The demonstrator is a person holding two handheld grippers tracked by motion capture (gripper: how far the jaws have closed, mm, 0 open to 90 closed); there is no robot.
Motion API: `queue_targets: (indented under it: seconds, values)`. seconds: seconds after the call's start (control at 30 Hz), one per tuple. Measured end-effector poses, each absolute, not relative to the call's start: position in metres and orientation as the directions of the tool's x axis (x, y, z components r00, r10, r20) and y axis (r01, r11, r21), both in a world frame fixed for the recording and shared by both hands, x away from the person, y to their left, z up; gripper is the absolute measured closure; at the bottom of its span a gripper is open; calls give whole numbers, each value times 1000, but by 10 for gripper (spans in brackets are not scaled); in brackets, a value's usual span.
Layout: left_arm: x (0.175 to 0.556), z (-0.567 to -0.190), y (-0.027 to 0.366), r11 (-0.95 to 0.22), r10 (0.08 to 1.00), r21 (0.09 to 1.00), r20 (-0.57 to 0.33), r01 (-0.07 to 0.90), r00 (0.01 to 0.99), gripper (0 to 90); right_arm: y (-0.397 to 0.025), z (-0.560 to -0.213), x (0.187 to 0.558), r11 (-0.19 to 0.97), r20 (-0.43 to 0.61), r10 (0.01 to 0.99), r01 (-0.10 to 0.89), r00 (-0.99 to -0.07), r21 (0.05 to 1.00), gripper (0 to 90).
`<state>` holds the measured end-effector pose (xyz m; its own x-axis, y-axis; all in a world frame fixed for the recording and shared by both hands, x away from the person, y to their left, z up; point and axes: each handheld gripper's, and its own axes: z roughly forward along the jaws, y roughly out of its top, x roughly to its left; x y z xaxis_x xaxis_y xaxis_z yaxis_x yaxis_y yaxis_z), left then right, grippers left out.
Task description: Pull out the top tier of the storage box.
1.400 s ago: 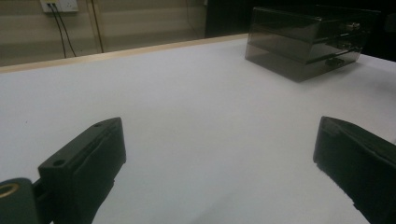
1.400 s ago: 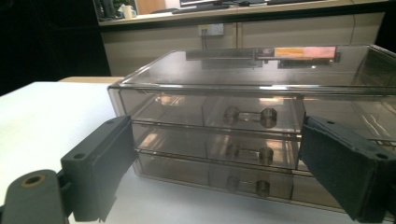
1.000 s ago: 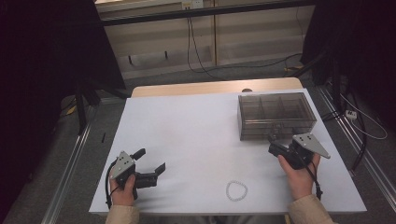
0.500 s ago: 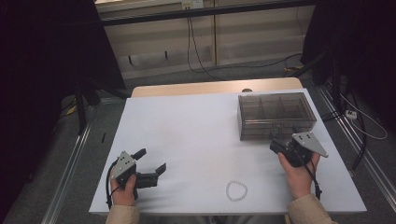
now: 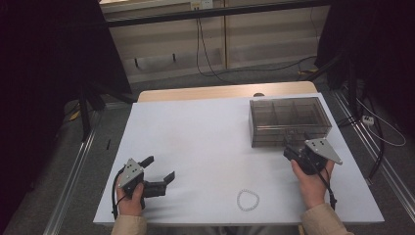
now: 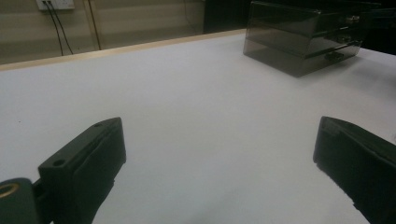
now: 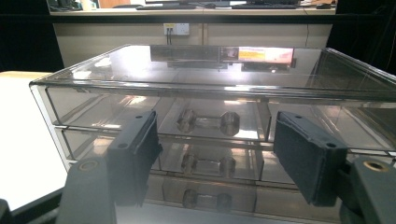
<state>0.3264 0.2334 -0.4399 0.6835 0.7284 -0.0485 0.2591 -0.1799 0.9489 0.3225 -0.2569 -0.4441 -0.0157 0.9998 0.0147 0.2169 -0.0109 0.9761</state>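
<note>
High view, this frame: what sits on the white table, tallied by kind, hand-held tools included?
Clear drawer box: 1
White bead bracelet: 1
Hand-held tools: 2, the left tool and the right tool, both open
Total: 4

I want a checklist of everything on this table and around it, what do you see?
Surface: white table, wooden strip along its far edge.
Job's things: clear drawer box at the far right, drawers shut, small handles on their fronts; bead bracelet near the front edge, lying free.
Clutter: nothing seen.
Grippers: left gripper open, empty, low over the table; right gripper open, empty, facing the drawer fronts.
Cables: one trails from each gripper; more run across the floor behind.
Surroundings: dark curtains at both sides, pale wall panels, wall socket.
</note>
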Motion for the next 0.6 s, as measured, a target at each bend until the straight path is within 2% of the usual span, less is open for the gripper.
queue_targets:
  seconds: [0.3, 0.6]
  values:
    - [326, -440, 234, -178, 729, 949, -51, 261, 682, 26, -257, -443, 323, 27, -25, 1000, 219, -12, 975, 307]
    - [327, -440, 234, -176, 730, 949, -53, 262, 681, 26, -251, -440, 322, 209, -211, 978, 196, -12, 958, 312]
